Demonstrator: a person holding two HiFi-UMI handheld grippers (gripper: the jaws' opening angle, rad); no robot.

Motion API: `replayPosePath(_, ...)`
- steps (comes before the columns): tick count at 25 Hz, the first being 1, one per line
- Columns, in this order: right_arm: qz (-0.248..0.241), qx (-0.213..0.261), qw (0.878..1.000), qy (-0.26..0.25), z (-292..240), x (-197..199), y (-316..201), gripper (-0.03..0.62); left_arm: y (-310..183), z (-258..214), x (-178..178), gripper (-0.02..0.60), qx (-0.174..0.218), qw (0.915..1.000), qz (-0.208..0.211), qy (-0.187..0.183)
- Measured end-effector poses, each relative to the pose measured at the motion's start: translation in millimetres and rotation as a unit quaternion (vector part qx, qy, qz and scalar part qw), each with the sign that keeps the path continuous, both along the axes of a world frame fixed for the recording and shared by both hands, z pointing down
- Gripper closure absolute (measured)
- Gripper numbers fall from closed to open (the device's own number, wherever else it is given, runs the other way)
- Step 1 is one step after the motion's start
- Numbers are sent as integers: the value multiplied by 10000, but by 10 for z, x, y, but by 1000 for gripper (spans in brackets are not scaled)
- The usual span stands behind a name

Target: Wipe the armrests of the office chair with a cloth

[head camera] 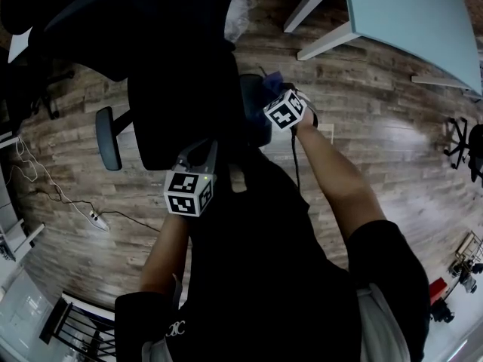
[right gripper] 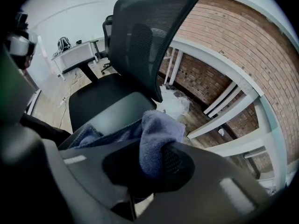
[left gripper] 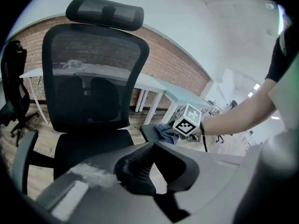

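The black office chair (head camera: pixel 170 89) stands in front of me, its mesh back (left gripper: pixel 93 73) facing the left gripper view. My right gripper (head camera: pixel 275 96) is shut on a blue cloth (right gripper: pixel 156 134) that lies bunched on the chair's right armrest (right gripper: pixel 117 111). From the left gripper view the same cloth (left gripper: pixel 164 130) and armrest (left gripper: pixel 150 132) show beside the right gripper's marker cube (left gripper: pixel 189 120). My left gripper (head camera: pixel 198 161) hangs behind the chair seat, shut and holding nothing (left gripper: pixel 145 160). The left armrest (head camera: pixel 108 138) is bare.
A white desk (head camera: pixel 407 13) stands at the far right along a brick wall (right gripper: pixel 243 45). A cable with a power strip (head camera: pixel 94 217) lies on the wood floor at left. Another black chair (left gripper: pixel 14 92) stands at left, and a plastic bag (right gripper: pixel 173 104) lies under the desk.
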State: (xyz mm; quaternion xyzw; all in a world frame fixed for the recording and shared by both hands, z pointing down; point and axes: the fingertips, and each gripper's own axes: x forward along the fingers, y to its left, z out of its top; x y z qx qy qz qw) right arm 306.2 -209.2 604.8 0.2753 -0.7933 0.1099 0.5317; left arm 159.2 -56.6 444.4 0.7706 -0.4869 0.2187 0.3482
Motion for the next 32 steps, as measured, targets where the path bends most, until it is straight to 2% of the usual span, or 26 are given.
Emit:
replayPosePath(13, -133, -586, 9966, -562, 36, 216, 1271, 539, -23, 61, 215, 577, 13, 10000, -66, 36)
replayPosePath(18, -676, -833, 9926, -565, -57, 201, 1795, 537, -18, 81, 262, 577, 8, 9999, -96, 52)
replayPosePath(23, -1312, -910, 9847, -698, -161, -31, 2044, 537, 9, 75, 265, 577, 38, 9997, -212, 83)
replayPosePath(25, -1225, -990, 9843, -800, -139, -128, 2005, 537, 40, 75, 244, 577, 41, 9996, -284, 84)
replayPosePath(30, -532, -1380, 9819, -1179, -121, -144, 1880, 537, 143, 84, 143, 577, 10, 9986, -528, 76)
replayPosePath(32, -447, -1462, 9804, -1241, -131, -145, 1856, 537, 180, 106, 80, 577, -20, 9980, -623, 74)
